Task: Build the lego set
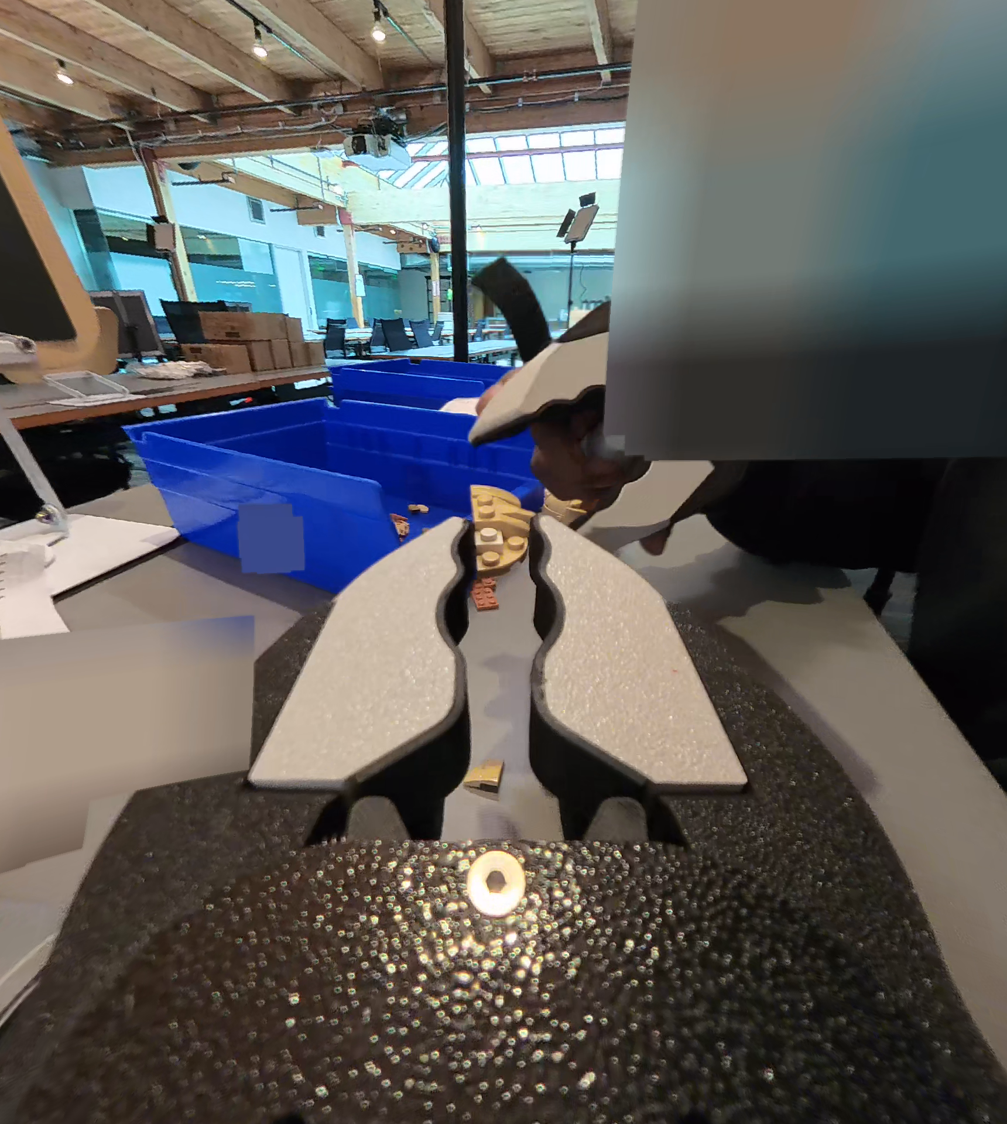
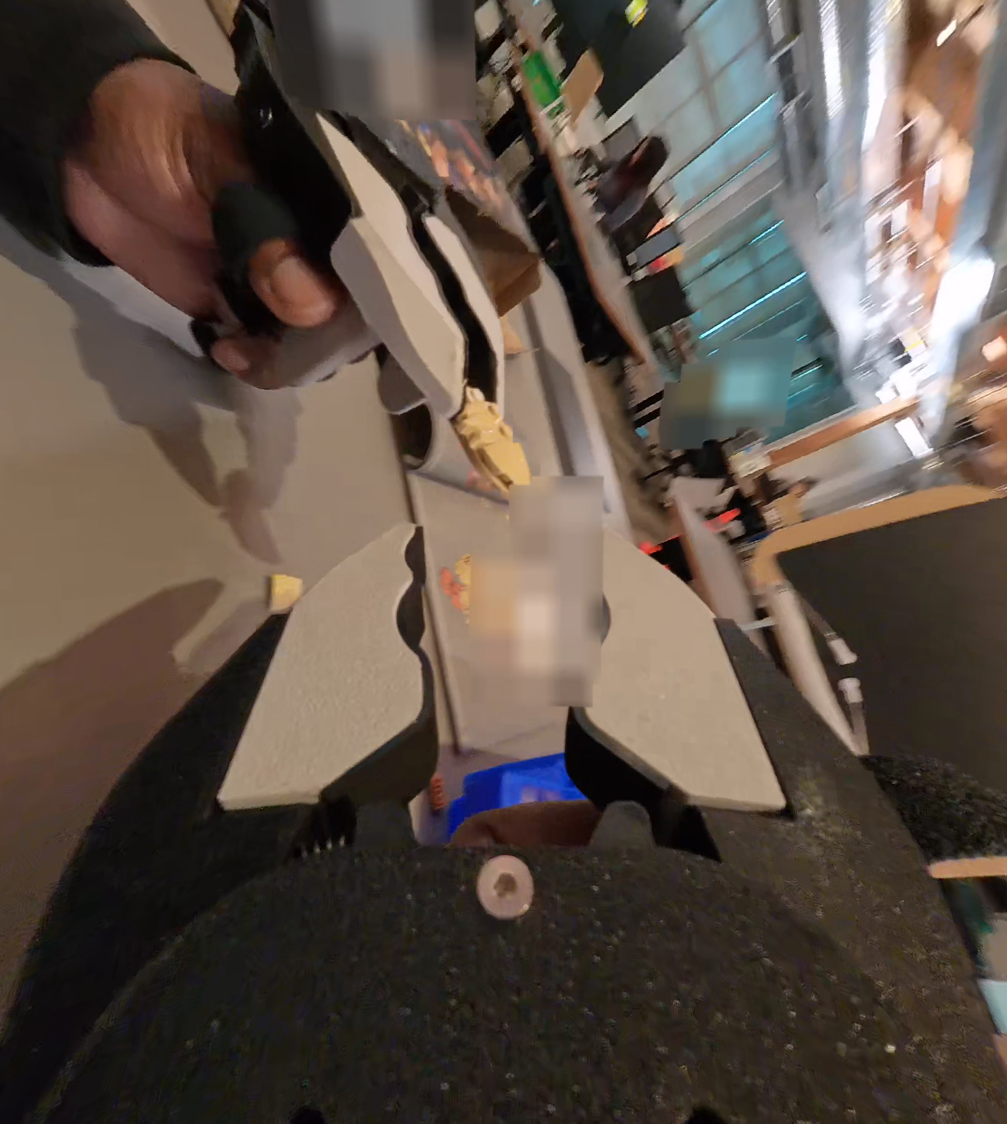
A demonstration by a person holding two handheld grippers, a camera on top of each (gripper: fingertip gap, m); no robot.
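Grey tabletop, blue bin behind: tan assembly clamped by left hand-held gripper should be held steady, right hand-held gripper spread empty, loose reddish-brown plate best fetched next

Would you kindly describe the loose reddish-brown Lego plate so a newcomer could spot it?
Start at the blue bin on the grey table. Just before it, beneath the tan assembly, lies the reddish-brown plate, flat, studded, the only brown piece outside the bin.
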